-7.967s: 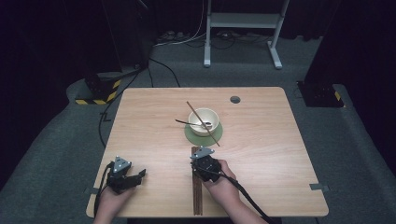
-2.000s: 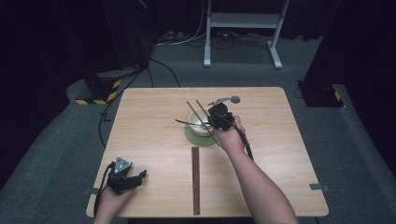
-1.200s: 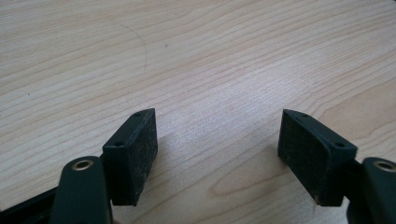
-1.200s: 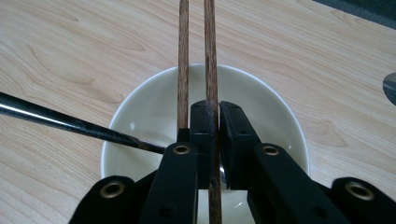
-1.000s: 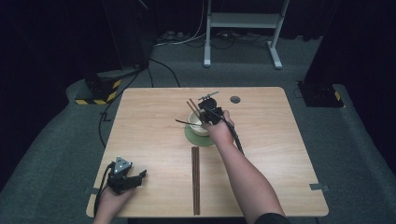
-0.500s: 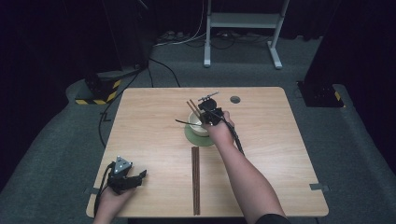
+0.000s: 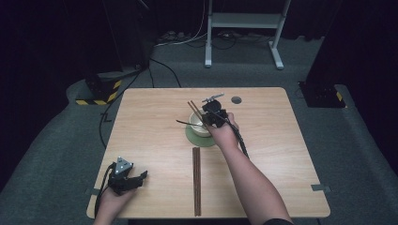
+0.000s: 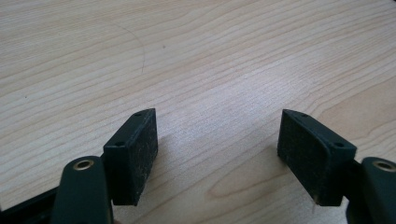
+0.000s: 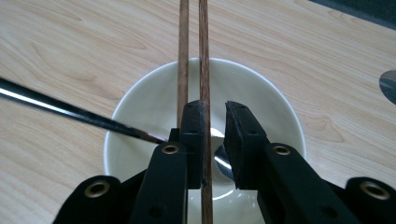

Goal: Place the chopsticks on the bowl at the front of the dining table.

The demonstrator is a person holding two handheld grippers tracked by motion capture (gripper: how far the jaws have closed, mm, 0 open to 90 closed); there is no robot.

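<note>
Near left: left gripper, jaws spread wide and empty, resting on the table, well apart from the work.

Near centre: two chopsticks, side by side, long axis running near to far.

Centre: one white bowl on one green mat.

In the bowl: two chopsticks leaning over the far rim, one spoon pointing left.

Right gripper, over the bowl, jaws just opening a little; one chopstick passes between them, grip uncertain.

Far: one round hole.
</note>
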